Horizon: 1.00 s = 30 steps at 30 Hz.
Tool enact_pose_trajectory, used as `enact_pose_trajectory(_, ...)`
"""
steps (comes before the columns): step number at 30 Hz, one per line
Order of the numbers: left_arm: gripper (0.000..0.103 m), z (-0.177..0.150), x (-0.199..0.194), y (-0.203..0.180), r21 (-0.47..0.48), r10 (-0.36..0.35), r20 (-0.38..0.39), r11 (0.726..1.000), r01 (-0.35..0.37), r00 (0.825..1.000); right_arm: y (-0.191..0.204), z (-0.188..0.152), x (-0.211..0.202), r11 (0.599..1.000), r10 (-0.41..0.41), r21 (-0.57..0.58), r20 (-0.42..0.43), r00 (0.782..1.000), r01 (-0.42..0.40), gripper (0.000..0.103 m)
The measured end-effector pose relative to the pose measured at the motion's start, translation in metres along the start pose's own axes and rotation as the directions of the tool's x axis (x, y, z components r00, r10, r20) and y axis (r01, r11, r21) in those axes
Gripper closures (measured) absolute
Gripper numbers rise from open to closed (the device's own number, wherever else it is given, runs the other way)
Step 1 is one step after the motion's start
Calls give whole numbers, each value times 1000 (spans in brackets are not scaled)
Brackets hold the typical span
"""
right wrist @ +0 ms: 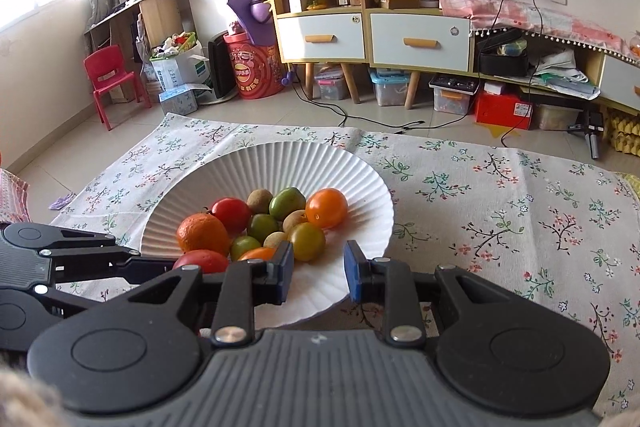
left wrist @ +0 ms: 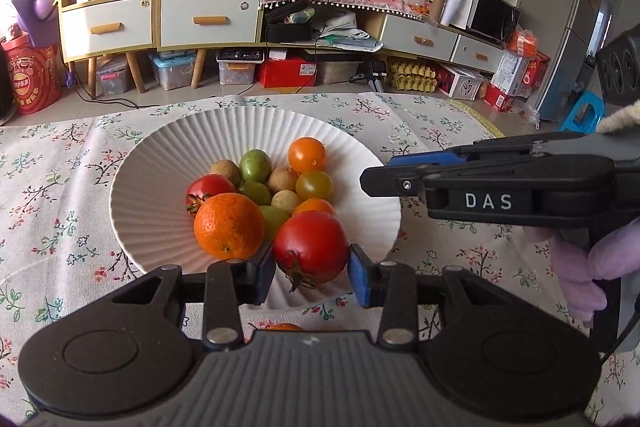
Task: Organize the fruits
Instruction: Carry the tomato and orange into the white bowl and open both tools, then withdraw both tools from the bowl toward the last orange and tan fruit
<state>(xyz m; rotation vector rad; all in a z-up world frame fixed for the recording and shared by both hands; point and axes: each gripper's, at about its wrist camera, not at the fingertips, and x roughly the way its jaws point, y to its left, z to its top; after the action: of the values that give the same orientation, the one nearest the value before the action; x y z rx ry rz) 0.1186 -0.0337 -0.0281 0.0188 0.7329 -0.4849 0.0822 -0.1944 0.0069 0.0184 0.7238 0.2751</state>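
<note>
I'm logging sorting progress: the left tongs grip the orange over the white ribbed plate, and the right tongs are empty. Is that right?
Not quite. The left tongs grip a red tomato, not the orange, which lies in the white ribbed plate beside it. The left wrist view shows this. The right tongs are empty, as you said.

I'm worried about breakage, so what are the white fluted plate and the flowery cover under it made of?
White plate: likely glazed ceramic, possibly melamine; crisp moulded ridges with a soft satin sheen. Floral cloth: woven fabric, probably cotton or linen; matte, printed, lying with soft creases.
</note>
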Motion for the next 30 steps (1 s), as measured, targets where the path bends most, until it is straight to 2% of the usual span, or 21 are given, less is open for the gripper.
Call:
enact_pose_trajectory(12,66,5,9,-2,-6,3,-6,1000,-3,1000,-7,-1,8,1000,-10,21,-18,1000,11,76)
enact_pose_trajectory(23,55,8,-8,-10,37,16,21,999,-17,1000,-3,1,1,1000,-7,13,-7,1000,7,75)
enact_pose_trajectory(30,46,4,-21,-6,32,26,23,999,-27,999,2,0,-7,1000,0,2,-4,1000,0,69)
